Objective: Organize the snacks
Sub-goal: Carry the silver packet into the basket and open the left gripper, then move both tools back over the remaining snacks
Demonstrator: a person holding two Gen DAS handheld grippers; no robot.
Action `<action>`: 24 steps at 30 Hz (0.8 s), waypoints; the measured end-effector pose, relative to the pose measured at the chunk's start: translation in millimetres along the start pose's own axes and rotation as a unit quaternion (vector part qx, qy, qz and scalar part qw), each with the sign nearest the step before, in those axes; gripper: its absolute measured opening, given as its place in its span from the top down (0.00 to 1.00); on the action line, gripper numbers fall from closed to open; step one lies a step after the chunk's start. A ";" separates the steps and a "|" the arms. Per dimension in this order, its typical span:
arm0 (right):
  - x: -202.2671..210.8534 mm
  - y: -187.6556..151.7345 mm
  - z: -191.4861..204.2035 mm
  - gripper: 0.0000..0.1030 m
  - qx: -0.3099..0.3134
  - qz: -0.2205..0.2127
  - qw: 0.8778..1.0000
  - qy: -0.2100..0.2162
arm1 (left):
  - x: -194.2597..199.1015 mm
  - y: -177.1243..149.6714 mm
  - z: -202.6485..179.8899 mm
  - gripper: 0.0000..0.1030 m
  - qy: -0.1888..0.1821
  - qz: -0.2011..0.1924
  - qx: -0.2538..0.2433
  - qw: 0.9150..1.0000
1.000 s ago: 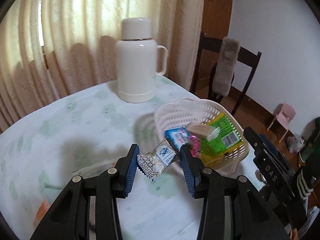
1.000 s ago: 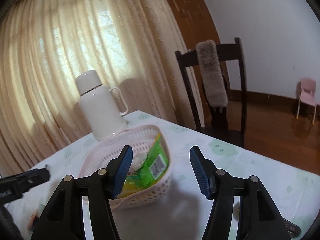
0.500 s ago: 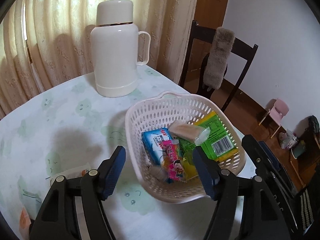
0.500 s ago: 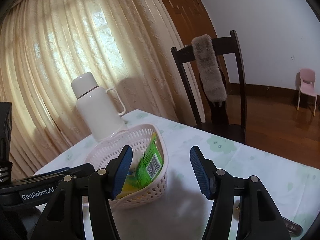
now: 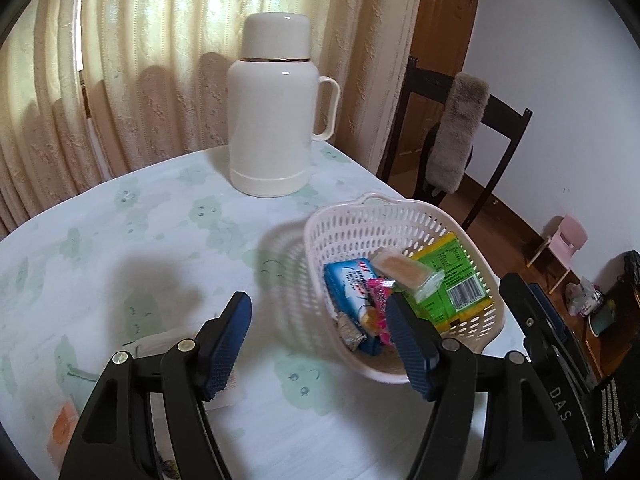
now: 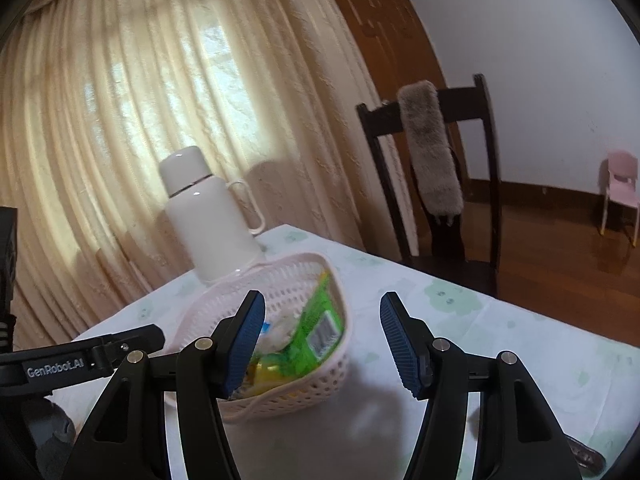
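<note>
A white plastic basket (image 5: 352, 220) stands on the table and holds several snacks: a green packet (image 5: 452, 276), a blue packet (image 5: 348, 280), a pink wrapper (image 5: 378, 292), a tan bar in clear wrap (image 5: 404, 270) and a silver-wrapped cookie pack (image 5: 350, 334). My left gripper (image 5: 320, 340) is open and empty, just left of the basket's near rim. In the right wrist view my right gripper (image 6: 322, 336) is open and empty, near the basket (image 6: 304, 384), with the green packet (image 6: 316, 332) showing inside.
A white thermos jug (image 5: 276, 112) stands behind the basket near the curtain. An orange-and-white packet (image 5: 64, 428) and a white wrapper (image 5: 160, 344) lie on the table by my left fingers. A dark chair (image 6: 440, 184) stands past the table's edge.
My left gripper held the silver cookie pack a second ago, opened over the basket and let it go; the pack now lies in the basket. The left gripper has drawn back to the left.
</note>
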State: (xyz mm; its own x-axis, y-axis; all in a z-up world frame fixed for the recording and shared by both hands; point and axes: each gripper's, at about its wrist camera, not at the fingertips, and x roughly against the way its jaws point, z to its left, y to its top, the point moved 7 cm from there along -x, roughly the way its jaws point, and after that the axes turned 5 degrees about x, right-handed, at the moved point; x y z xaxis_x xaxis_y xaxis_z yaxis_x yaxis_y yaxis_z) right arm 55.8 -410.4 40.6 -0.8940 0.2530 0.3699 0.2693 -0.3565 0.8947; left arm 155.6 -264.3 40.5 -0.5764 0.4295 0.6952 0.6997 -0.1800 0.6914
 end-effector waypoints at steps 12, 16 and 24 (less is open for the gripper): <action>4.7 -4.0 26.5 0.37 0.032 -0.004 0.998 0.058 | 18.0 -14.1 48.4 0.36 0.026 -0.001 0.043 0.999; 7.6 -4.6 31.5 0.37 0.039 -0.007 0.997 0.070 | 25.5 -23.9 73.2 0.36 0.043 0.001 0.062 0.997; 5.5 -9.7 38.7 0.36 0.045 0.005 0.995 0.086 | 43.7 -41.6 123.2 0.35 0.071 0.002 0.109 0.992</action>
State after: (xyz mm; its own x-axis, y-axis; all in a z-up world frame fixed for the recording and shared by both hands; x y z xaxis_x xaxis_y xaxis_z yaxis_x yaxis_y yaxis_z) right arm 62.1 -370.7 43.6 -0.9369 0.0896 0.3380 0.3030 -0.2746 0.9126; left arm 153.3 -129.0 17.9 -0.6171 0.2970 0.7287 0.7670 0.0202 0.6413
